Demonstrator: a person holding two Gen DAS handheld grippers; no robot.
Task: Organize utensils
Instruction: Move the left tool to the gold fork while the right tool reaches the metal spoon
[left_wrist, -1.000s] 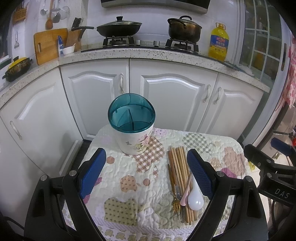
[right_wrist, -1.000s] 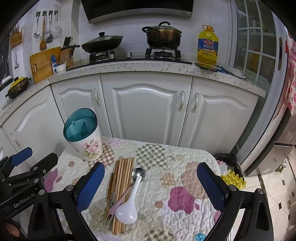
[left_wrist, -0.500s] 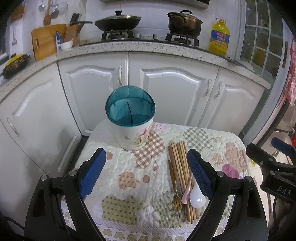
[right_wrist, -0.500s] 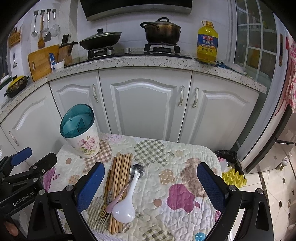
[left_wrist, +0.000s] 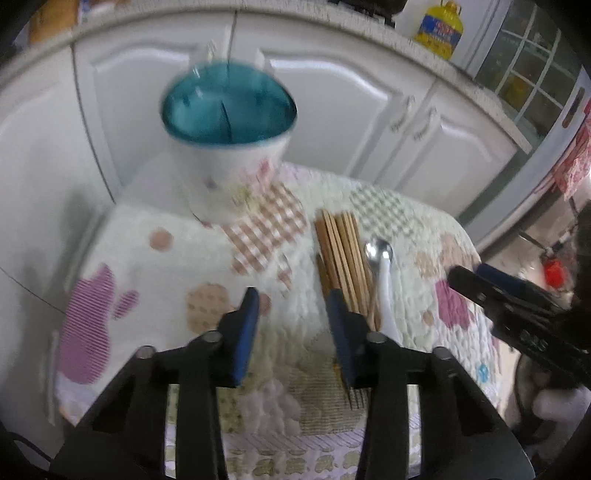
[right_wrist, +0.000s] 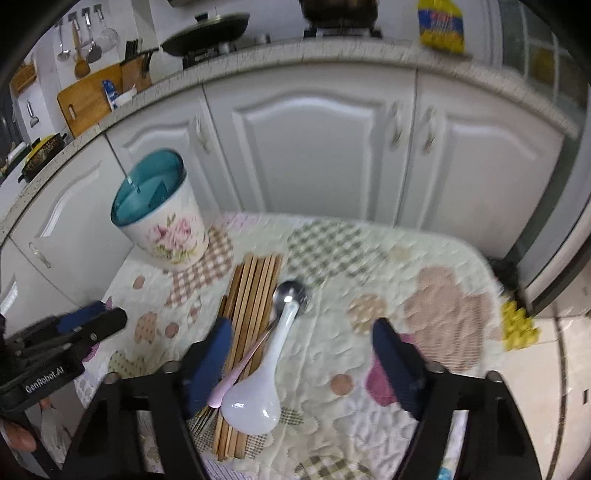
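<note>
Both tongs are dropping toward the table, jaws just closing with nothing between them yet. From the left, the holder (right_wrist: 159, 210) is standing upright, the left gripper (left_wrist: 291, 332) is hanging over bare cloth, and the right gripper (right_wrist: 299, 354) is straddling the white ladle (right_wrist: 258, 391) beside the chopsticks (right_wrist: 251, 295). The piled utensils are overlapping, so a pinch is risking dragging the neighbours along.

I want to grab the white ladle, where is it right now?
In the right wrist view, the white ladle lies on the quilted cloth, just right of the chopsticks, its handle over the metal spoon.
</note>
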